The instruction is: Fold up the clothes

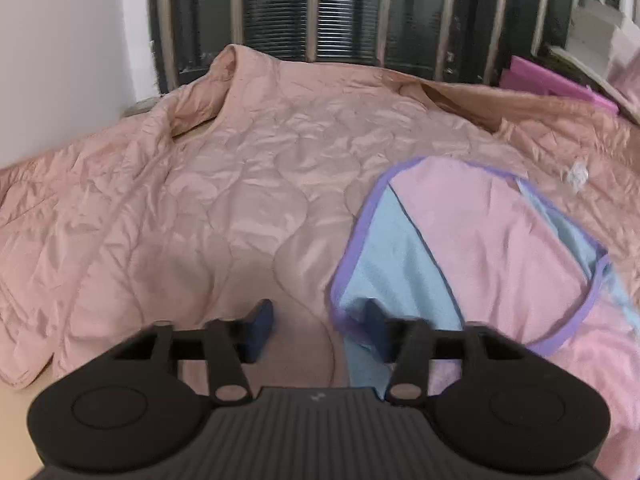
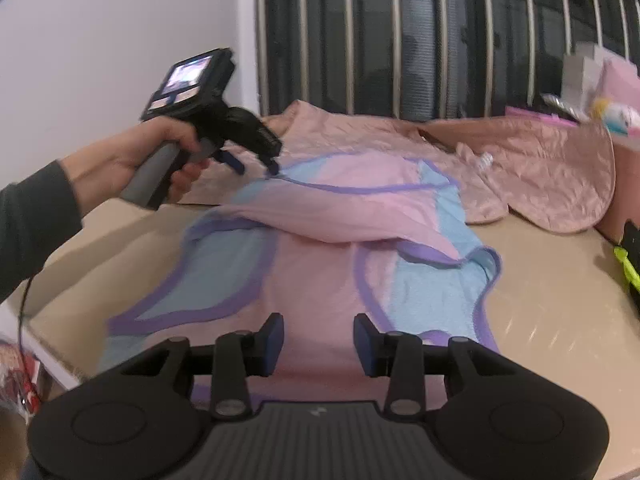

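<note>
The right tool is nearest. Its two blue fingers are spread apart, with nothing between them. It hangs just over the near end of the shirt.

There is one shirt. It is pink with light blue side parts and purple edges. It lies on the tan counter, and its far part is folded back over itself, so it makes a soft bump across the middle. The near part lies flat.

Further off, a hand with a dark sleeve holds the left tool by its grey handle. There are two tools in all. The left tool's fingers are spread apart too, and nothing is pinched between them. One finger is over the far purple edge of the shirt, and I cannot tell if it touches.

Behind the shirt lies one shiny peach quilt, all crumpled, and the shirt's far end rests on it. A small clear scrap sits on the quilt.

At the far right stands a pink box with small things beside it, too blurry to tell. At the back are metal bars in front of dark slats.
</note>
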